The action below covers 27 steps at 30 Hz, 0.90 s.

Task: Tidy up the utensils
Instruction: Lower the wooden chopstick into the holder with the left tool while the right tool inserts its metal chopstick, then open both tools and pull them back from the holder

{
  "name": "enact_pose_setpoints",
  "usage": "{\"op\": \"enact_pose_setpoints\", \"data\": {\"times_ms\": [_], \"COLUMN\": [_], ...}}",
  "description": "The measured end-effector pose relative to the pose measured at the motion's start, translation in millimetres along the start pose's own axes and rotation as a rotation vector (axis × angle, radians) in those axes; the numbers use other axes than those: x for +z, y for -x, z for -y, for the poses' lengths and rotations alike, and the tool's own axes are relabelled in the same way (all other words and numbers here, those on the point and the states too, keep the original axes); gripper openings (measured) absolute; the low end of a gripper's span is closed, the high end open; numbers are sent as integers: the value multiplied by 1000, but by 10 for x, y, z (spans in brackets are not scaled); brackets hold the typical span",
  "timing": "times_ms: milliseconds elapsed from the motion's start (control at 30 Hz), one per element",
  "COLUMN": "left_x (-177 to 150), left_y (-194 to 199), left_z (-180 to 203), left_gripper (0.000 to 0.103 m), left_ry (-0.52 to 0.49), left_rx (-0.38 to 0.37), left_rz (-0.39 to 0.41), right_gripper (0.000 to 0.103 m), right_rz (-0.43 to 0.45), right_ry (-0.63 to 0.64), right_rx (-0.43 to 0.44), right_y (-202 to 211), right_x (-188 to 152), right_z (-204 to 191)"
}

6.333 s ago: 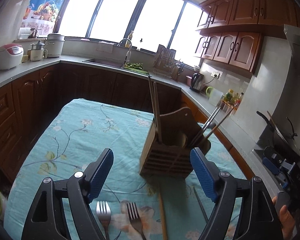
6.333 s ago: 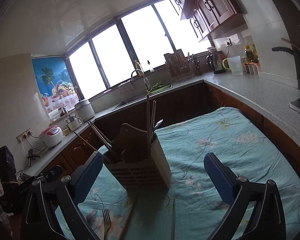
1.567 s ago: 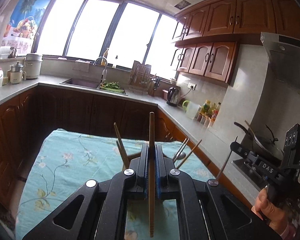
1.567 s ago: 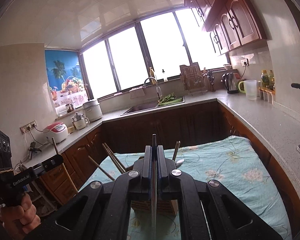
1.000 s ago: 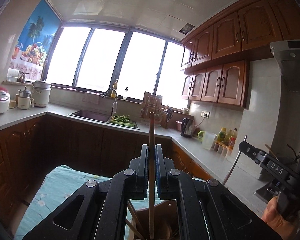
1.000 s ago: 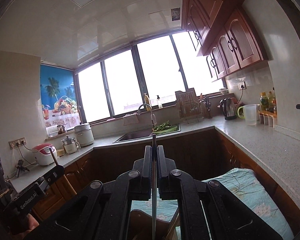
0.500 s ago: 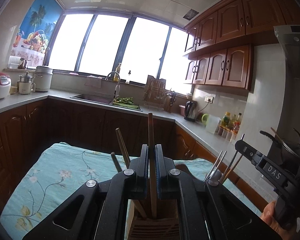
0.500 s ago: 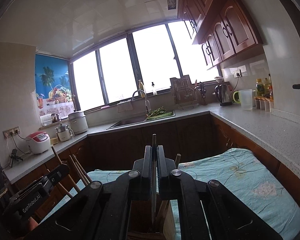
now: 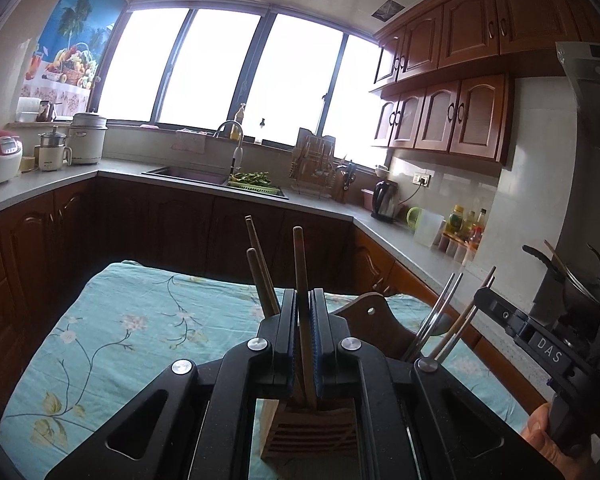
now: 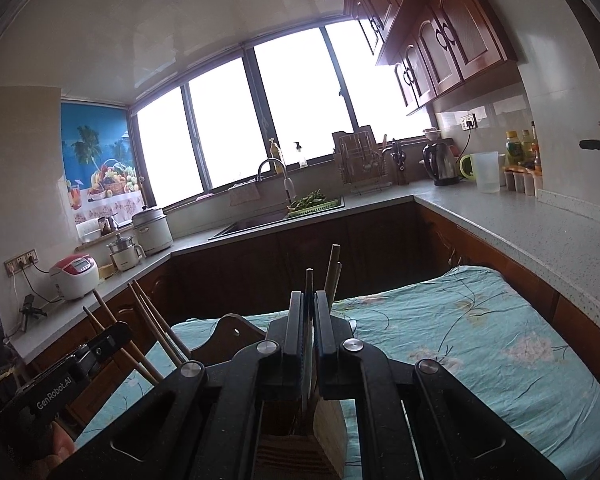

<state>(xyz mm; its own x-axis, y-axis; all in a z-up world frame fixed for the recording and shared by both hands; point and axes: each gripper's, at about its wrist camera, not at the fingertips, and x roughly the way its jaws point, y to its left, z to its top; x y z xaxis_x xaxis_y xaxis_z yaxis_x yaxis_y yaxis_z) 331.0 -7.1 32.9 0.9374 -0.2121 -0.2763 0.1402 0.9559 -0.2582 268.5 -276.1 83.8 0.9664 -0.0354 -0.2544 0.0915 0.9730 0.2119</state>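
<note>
My left gripper point(image 9: 302, 344) is shut on a brown wooden chopstick point(image 9: 299, 264) held upright, its lower end inside the wooden utensil holder point(image 9: 312, 436) just below. Two more wooden chopsticks point(image 9: 258, 268) stand in the holder, and metal chopsticks point(image 9: 440, 316) lean in its right side. My right gripper point(image 10: 308, 344) is shut on a thin dark chopstick point(image 10: 309, 280), also upright with its lower end in the same holder point(image 10: 324, 416). In the right wrist view wooden chopsticks point(image 10: 334, 276) stand behind it. Each gripper shows at the other view's edge.
The holder stands on a table with a teal floral cloth point(image 9: 120, 328). A wooden board point(image 9: 372, 324) sticks up behind the holder. Kitchen counters with a sink point(image 9: 188, 174), kettle point(image 9: 384, 200) and rice cookers surround the table. A wok point(image 9: 572, 276) sits at the right.
Both grippers have come down further over the holder, each still shut on its chopstick. The chopstick ends now sit deeper inside the holder.
</note>
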Motion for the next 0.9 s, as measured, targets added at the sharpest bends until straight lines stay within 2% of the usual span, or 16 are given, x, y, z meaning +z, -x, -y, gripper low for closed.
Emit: {"op": "enact_pose_setpoints", "data": {"times_ms": [567,800,867,900], "left_x": [158,183,213,227], "left_y": [-71,-92,-53,-15], "left_z": [29,45,54,64], "left_gripper": [6,9,13,17], "left_ry": [-11,-8,0,1], "left_rx": [16,16,8,4], "left_rz": [-46,-92,-95,-90], "right_gripper": [5,11,20,34], "right_rz": [-53,-69,-55,-44], "right_ry": [-5,-34,-43,-49], "right_rx": [-10,2,11,18], "right_y": [-76,-50,19,62], "right_x": [30,50,71,82], "right_z": [63,127,143,150]}}
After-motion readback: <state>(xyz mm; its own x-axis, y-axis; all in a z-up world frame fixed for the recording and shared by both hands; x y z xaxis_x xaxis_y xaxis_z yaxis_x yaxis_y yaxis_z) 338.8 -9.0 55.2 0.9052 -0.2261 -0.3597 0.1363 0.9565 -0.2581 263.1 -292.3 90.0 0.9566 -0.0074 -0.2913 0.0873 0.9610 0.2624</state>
